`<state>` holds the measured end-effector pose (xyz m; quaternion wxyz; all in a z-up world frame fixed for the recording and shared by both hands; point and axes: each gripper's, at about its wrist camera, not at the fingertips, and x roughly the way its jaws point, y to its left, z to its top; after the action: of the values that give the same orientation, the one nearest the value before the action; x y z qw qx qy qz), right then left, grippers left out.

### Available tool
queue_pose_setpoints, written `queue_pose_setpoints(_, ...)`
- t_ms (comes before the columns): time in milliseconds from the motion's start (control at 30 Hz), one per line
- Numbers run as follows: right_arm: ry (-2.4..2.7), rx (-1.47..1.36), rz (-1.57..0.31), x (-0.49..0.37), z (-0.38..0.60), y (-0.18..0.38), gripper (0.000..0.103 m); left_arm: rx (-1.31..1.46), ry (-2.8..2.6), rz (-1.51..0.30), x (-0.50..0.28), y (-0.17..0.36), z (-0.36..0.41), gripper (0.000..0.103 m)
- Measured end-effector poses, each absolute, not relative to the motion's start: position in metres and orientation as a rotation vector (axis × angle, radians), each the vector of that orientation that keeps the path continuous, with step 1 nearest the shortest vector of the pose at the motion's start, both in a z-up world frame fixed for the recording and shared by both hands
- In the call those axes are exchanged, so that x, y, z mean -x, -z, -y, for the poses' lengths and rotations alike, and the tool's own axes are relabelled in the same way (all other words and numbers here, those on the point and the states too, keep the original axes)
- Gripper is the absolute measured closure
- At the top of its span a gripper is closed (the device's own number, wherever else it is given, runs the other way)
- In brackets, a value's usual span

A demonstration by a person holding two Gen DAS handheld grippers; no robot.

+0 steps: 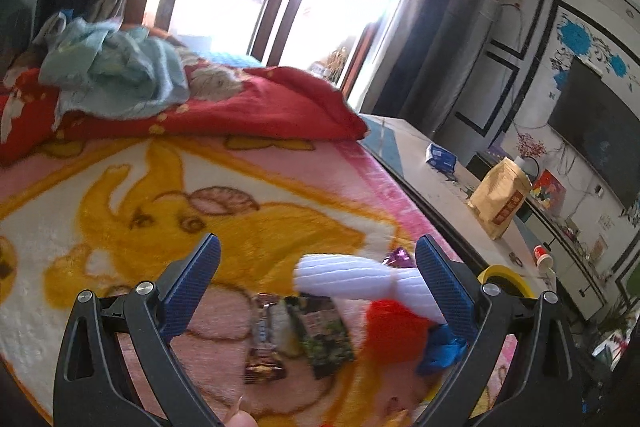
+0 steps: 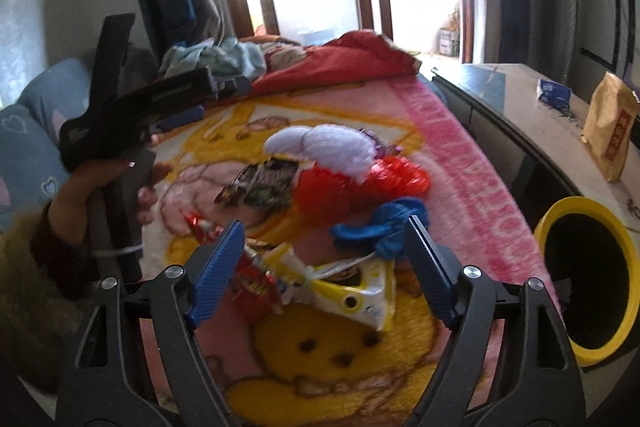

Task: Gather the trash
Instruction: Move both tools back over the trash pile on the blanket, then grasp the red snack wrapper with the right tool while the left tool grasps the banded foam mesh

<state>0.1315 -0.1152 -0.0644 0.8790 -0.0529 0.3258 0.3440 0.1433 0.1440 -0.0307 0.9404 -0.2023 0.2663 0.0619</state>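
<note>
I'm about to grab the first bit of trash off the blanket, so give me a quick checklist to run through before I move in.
1. Right hand-held gripper open and empty: ok, nothing pinched between the fingers.
2. Left hand-held gripper open and empty: ok.
3. Trash within view of the right one: ok, yellow wrapper and red packet lie just ahead on the blanket.
4. Bin mouth clear and close: ok, yellow-rimmed opening beside the bed, nothing seen blocking it.
5. Pieces apart enough to take one: not ok, wrappers, blue scrap and red plastic overlap.
6. Sharp view of targets: not ok, both views are blurred.
</note>
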Motion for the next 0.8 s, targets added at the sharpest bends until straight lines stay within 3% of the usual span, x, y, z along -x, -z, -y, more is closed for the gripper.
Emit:
queue_pose_setpoints(200,-0.769,0.153,-0.712,-0.123,0.101,0.079,0.039,0.495,-0.073,-0.595,-0.153,0.052,-0.160,0.010)
queue_pose_setpoints(300,-0.792,0.170,-0.729,-0.121,0.095,0.085,0.042,0.509,-0.023,-0.621,-0.160,0.061,-0.157,0.020)
queue_pose_setpoints(533,-0.819,0.197,-0.773,-0.118,0.086,0.099,0.051,0.604,0.054,-0.670,-0.182,0.085,-0.156,0.034)
queue_pose_setpoints(800,-0.860,0.232,-0.801,-0.118,0.076,0.106,0.088,0.643,0.069,-0.683,-0.187,0.096,-0.153,0.061)
